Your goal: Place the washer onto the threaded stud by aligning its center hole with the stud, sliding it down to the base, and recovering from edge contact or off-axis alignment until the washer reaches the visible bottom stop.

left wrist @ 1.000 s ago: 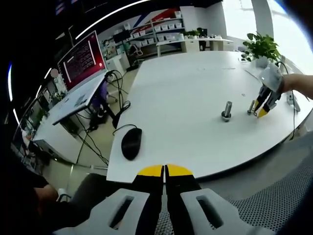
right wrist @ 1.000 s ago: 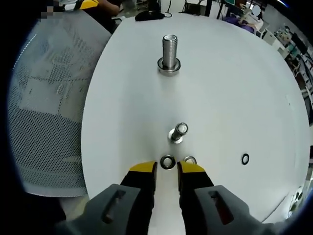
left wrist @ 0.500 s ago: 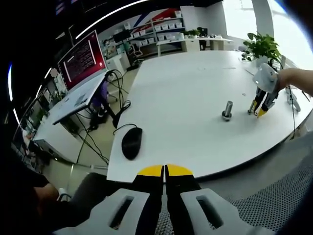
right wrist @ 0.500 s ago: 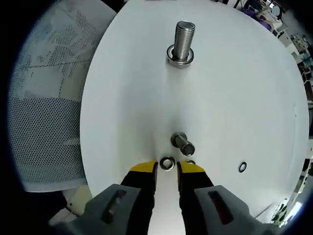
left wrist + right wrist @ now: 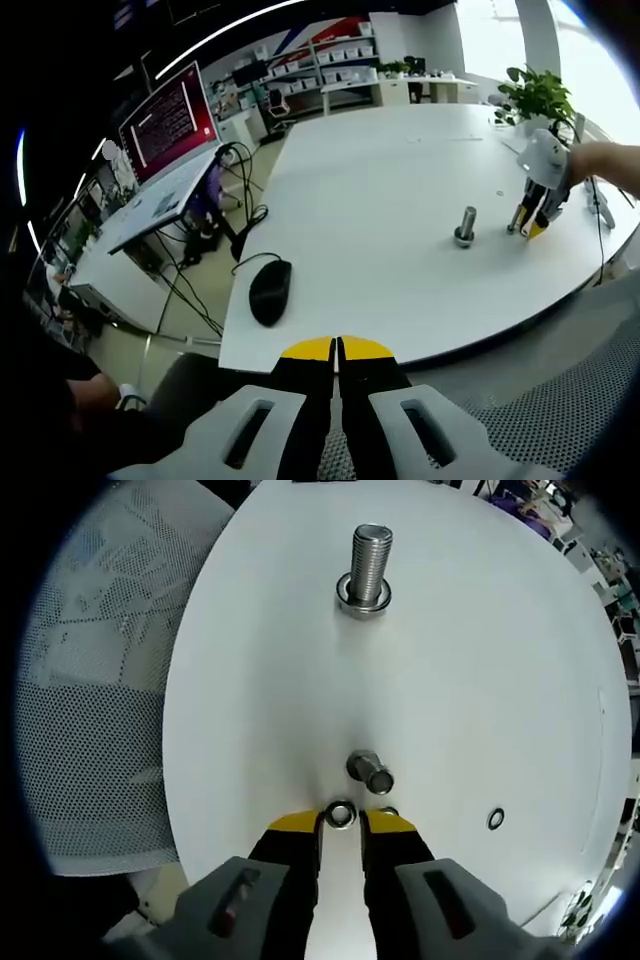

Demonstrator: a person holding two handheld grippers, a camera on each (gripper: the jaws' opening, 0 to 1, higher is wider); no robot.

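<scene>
The tall threaded stud (image 5: 368, 560) stands upright on the white table (image 5: 260, 680) with a ring at its base, and it is also the stud (image 5: 466, 225) in the left gripper view. A small steel washer (image 5: 341, 814) lies flat on the table right between the yellow tips of my right gripper (image 5: 341, 825), whose jaws stand a narrow gap apart around it. A hand holds that right gripper (image 5: 535, 215) just right of the stud. My left gripper (image 5: 337, 348) hangs off the table's near edge, jaws together with nothing in them.
A short bolt (image 5: 370, 772) stands just beyond the washer, and a second washer (image 5: 388, 811) peeks out by the right fingertip. A third washer (image 5: 496, 819) lies further right. A mesh chair (image 5: 90, 680) borders the table. A black mouse (image 5: 268, 292) and a plant (image 5: 535, 95) sit on the table.
The right gripper has tilted over and come down onto the washer, its tips drawing slightly closer around it. The left gripper has held still.
</scene>
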